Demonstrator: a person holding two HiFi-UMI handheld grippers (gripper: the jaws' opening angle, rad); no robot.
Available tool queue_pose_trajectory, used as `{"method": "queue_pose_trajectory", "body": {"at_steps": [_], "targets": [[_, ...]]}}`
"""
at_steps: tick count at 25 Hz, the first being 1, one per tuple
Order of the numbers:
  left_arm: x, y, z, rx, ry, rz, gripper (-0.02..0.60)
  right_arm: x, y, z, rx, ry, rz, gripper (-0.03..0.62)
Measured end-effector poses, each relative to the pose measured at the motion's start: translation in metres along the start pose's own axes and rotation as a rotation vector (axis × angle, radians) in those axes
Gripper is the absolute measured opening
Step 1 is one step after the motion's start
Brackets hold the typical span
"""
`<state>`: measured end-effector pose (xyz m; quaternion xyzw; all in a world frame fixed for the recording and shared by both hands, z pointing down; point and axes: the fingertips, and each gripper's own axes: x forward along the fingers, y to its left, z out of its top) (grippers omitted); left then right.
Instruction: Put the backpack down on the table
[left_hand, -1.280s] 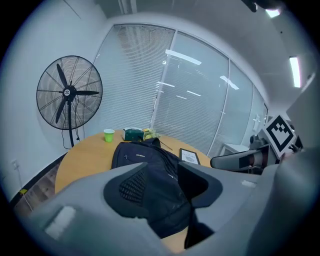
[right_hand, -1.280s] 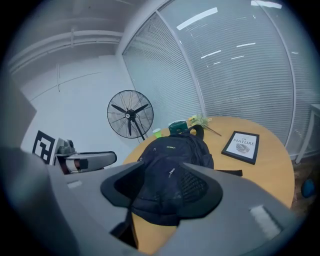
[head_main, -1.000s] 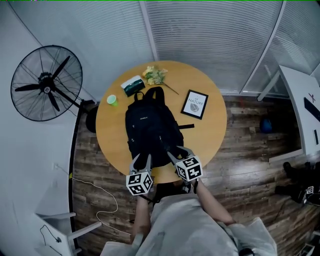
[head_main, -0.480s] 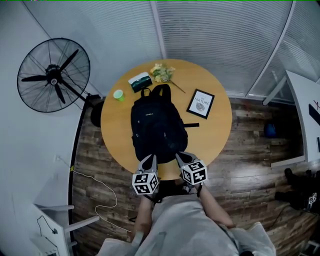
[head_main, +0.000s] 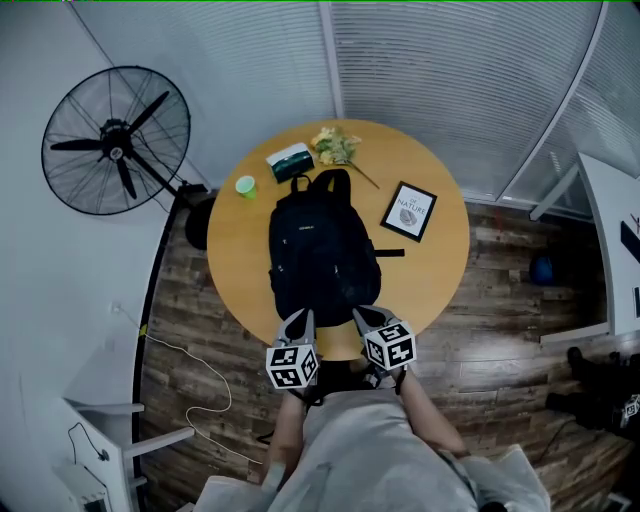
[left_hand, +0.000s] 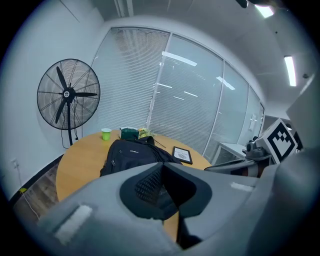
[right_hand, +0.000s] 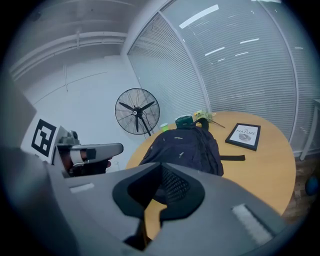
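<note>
The black backpack (head_main: 322, 250) lies flat on the round wooden table (head_main: 430, 270), handle toward the far side. It also shows in the left gripper view as the backpack (left_hand: 130, 156) and in the right gripper view as the backpack (right_hand: 185, 147). My left gripper (head_main: 299, 318) and right gripper (head_main: 362, 317) sit side by side at the backpack's near end, over the table's near edge. Both have just been closing and now stand shut. The left gripper (left_hand: 162, 167) and the right gripper (right_hand: 161, 167) show jaws met, with nothing seen pinched between them.
On the far side of the table are a green cup (head_main: 246, 186), a dark green box (head_main: 291, 160) and flowers (head_main: 337, 146). A framed picture (head_main: 411, 210) lies right of the backpack. A standing fan (head_main: 115, 140) is at the left and a white desk (head_main: 610, 230) at the right.
Both grippers' jaws stood open at the backpack's near end one second ago and are now shut. The backpack has stayed flat on the table.
</note>
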<state>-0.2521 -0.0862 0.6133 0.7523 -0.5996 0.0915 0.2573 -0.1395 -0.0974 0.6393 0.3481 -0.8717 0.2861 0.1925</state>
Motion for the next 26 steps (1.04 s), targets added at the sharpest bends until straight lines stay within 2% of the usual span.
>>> {"method": "queue_pose_trajectory", "body": {"at_steps": [26], "targets": [[0.0062, 0.0048, -0.0005, -0.009, -0.003, -0.003, 0.006, 0.0007, -0.0034, 0.007, 0.004, -0.025, -0.006, 0.0]]}}
